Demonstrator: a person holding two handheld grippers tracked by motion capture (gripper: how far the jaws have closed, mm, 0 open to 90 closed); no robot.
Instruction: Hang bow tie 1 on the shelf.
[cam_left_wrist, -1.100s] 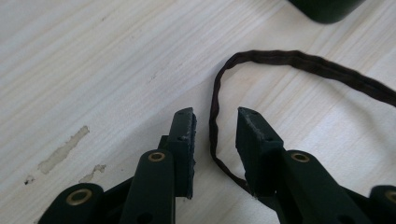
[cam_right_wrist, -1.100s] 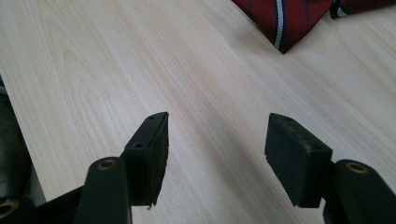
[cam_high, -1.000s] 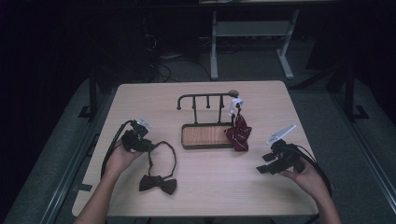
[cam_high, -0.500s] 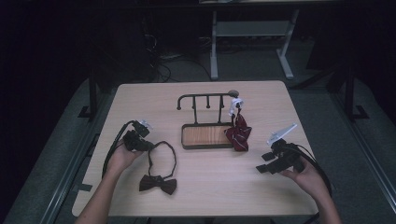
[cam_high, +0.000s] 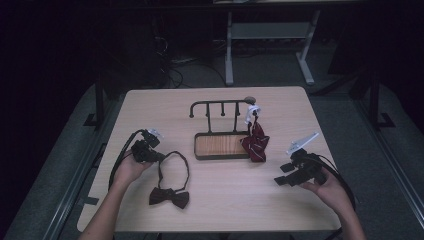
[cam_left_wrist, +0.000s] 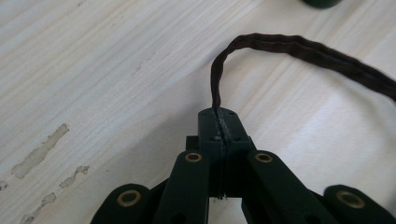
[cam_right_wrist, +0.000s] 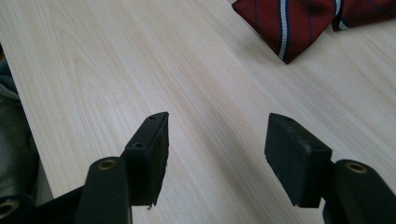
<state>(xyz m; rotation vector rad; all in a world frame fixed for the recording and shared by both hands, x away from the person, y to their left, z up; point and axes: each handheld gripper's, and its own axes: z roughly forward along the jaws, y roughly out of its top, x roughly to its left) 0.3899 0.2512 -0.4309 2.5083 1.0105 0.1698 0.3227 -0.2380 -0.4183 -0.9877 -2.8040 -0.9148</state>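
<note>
Left gripper (cam_left_wrist: 219, 122) pinched shut on the neck strap (cam_left_wrist: 299, 46) of the brown bow tie (cam_high: 169, 196), bow nearer the person, hook rack (cam_high: 220, 107) beyond.

Your left gripper (cam_high: 161, 156) is black with brass-coloured rivets, and so is your right gripper (cam_high: 280, 181), which carries a pale grey plate on top. The strap (cam_left_wrist: 299, 49) is dark brown, the same shade as the bow tie (cam_high: 169, 196) it belongs to. The table (cam_high: 165, 110) is pale beige wood grain, with a few lighter scuffed patches near your left gripper. The rack (cam_high: 220, 146) has a black frame and a warm orange-brown wooden base. The other tie (cam_right_wrist: 299, 23) is deep red, patterned with thin white and dark blue stripes.
</note>
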